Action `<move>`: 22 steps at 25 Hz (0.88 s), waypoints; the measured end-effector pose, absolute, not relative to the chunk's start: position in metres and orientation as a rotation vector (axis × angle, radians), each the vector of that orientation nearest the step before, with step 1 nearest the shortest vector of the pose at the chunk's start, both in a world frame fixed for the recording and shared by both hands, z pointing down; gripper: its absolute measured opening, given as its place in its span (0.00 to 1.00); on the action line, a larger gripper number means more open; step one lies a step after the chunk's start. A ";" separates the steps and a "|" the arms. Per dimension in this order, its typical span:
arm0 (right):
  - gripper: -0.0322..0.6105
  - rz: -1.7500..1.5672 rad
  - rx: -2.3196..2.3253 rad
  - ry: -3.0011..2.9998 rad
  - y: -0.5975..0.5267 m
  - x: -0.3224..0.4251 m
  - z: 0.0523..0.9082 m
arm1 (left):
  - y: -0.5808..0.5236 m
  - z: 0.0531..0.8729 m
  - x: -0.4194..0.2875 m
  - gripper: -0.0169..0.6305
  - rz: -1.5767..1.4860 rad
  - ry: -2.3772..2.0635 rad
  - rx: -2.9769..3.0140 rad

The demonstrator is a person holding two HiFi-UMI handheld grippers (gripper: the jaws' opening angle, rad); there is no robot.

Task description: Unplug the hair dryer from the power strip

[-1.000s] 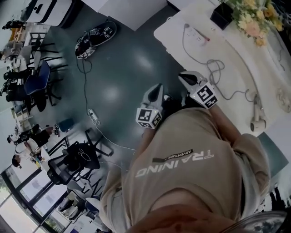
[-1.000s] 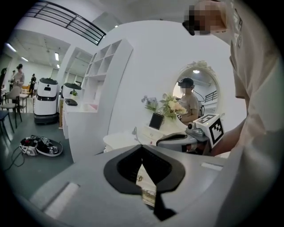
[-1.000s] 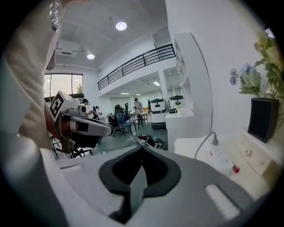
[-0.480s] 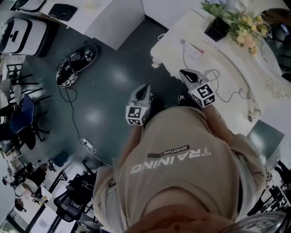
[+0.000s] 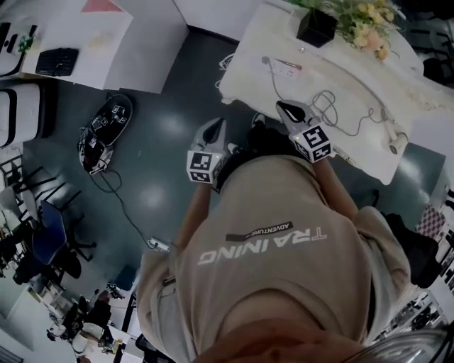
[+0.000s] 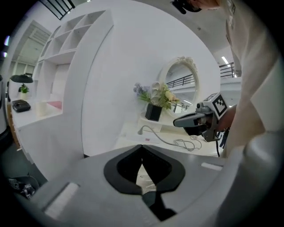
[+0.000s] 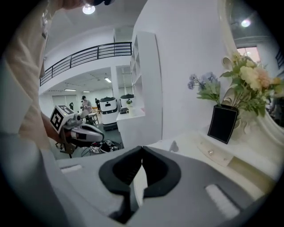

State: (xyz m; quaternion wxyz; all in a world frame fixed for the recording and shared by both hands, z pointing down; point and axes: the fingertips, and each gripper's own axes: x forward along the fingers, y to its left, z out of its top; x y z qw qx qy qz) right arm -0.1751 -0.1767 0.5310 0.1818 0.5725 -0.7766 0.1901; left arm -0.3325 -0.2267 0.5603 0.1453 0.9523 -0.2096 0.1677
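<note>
A white power strip [image 5: 285,65] lies on the white table [image 5: 245,78] at the upper right of the head view. Its grey cord [image 5: 323,106] coils across the tabletop towards the white hair dryer [image 5: 394,144] near the table's right edge. My right gripper [image 5: 282,108] hovers shut and empty over the table's near edge, short of the strip. My left gripper [image 5: 218,125] is shut and empty over the floor, left of the table. In the right gripper view the power strip [image 7: 214,153] lies ahead of my shut right gripper [image 7: 142,148]. The left gripper [image 6: 142,146] points at the table from the side.
A black vase [image 5: 316,28] with flowers [image 5: 365,21] stands at the table's far side, beside an oval mirror [image 6: 179,86]. On the dark floor lie a device with marker squares [image 5: 99,131] and a cable [image 5: 128,209]. White cabinets [image 5: 152,42] stand to the left.
The head view has swung so the table sits nearer and more central. Both grippers have come closer to the table's edge. They stay shut and empty.
</note>
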 end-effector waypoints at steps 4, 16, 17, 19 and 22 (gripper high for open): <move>0.06 0.467 1.677 -2.172 -0.203 -0.137 0.522 | -0.251 0.561 -0.281 0.04 0.565 -0.474 2.782; 0.16 0.447 1.390 -2.093 -0.276 -0.066 0.597 | -0.341 0.598 -0.144 0.04 0.937 -0.200 2.826; 0.17 0.432 1.359 -2.078 -0.281 -0.066 0.603 | -0.345 0.602 -0.137 0.03 0.966 -0.180 2.826; 0.18 0.398 1.338 -2.067 -0.291 -0.066 0.610 | -0.351 0.607 -0.126 0.04 1.033 -0.121 2.836; 0.18 0.376 1.317 -2.088 -0.303 -0.069 0.615 | -0.356 0.619 -0.110 0.04 1.104 -0.016 2.838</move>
